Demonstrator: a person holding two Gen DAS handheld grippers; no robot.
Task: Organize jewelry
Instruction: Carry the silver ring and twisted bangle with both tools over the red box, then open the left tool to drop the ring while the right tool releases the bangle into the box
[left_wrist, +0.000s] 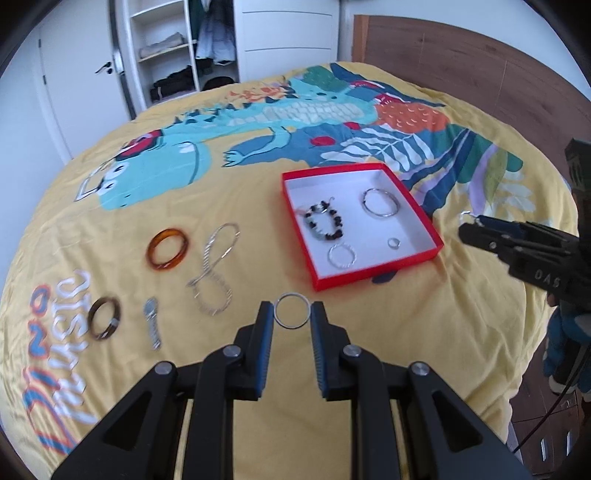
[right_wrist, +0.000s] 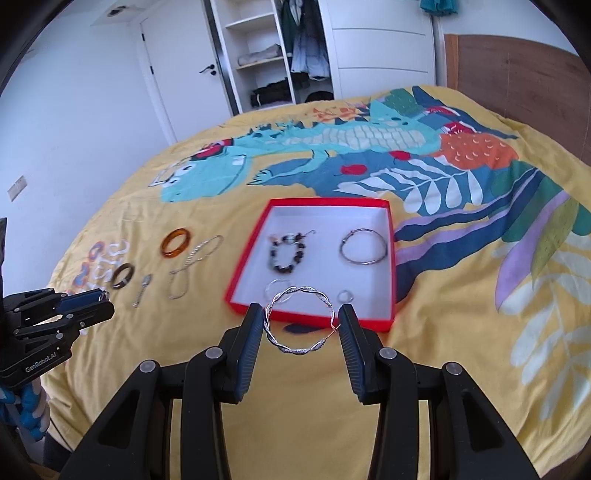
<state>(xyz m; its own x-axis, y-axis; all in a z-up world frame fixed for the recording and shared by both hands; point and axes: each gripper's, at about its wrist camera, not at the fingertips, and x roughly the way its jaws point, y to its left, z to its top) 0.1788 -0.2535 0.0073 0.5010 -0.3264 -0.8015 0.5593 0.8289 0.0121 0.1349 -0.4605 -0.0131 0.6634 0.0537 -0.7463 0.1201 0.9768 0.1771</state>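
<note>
My left gripper (left_wrist: 291, 312) is shut on a thin silver ring (left_wrist: 291, 291), held above the yellow bedspread near the red box (left_wrist: 373, 275). My right gripper (right_wrist: 299, 319) is shut on a twisted silver bangle (right_wrist: 300, 347) just before the red box's (right_wrist: 236, 301) near edge. Inside the box lie a dark beaded bracelet (right_wrist: 287, 254), a plain silver bangle (right_wrist: 364, 246), a silver hoop (right_wrist: 275, 288) and a small ring (right_wrist: 345, 295). On the bedspread to the left lie an amber bangle (left_wrist: 168, 250), a brown bangle (left_wrist: 105, 317), a silver chain (left_wrist: 214, 273) and a small watch (left_wrist: 152, 326).
The bed has a yellow cover with a dinosaur print (left_wrist: 258, 122). A wooden headboard (left_wrist: 461, 55) stands at the right, a wardrobe with open shelves (left_wrist: 166, 55) behind. The right gripper shows at the edge of the left wrist view (left_wrist: 517, 251), the left one (right_wrist: 55, 321) in the right wrist view.
</note>
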